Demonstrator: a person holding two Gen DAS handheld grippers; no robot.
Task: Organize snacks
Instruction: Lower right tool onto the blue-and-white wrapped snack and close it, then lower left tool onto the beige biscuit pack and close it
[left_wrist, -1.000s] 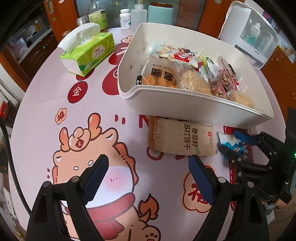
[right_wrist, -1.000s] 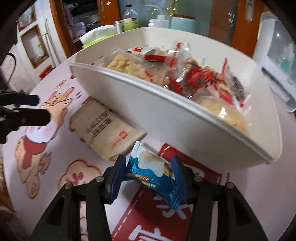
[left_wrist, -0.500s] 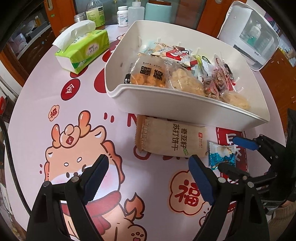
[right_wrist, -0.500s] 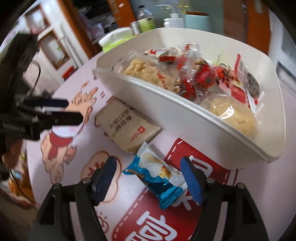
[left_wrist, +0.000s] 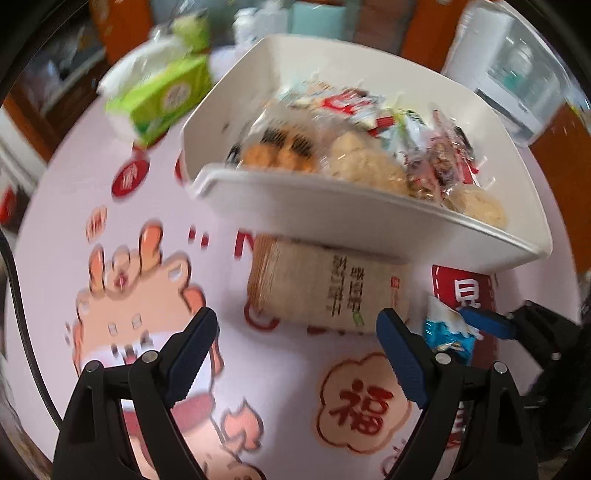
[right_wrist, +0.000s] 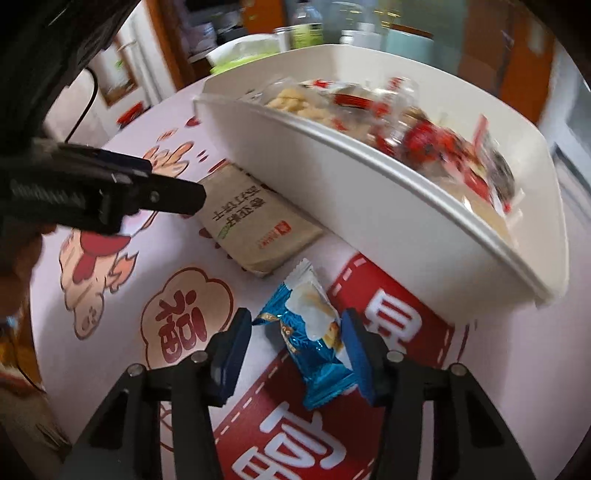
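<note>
A white bin (left_wrist: 332, 210) full of wrapped snacks sits on the table, also in the right wrist view (right_wrist: 369, 206). A tan cracker pack (left_wrist: 328, 288) lies flat against its near wall, also in the right wrist view (right_wrist: 255, 229). A small blue candy packet (right_wrist: 314, 332) lies on the tablecloth between my right gripper's (right_wrist: 295, 354) open jaws, close to the right one. It also shows in the left wrist view (left_wrist: 448, 332). My left gripper (left_wrist: 295, 354) is open and empty, low over the table in front of the cracker pack.
A green tissue pack (left_wrist: 166, 96) lies at the back left. Bottles and a teal jar (right_wrist: 406, 40) stand behind the bin. A white appliance (left_wrist: 509, 62) is at the back right. The pink printed tablecloth (left_wrist: 147, 258) covers the round table.
My right gripper opened off the blue packet, which now lies on the table between its jaws. My left gripper moved closer to the cracker pack. The current frames are motion-blurred.
</note>
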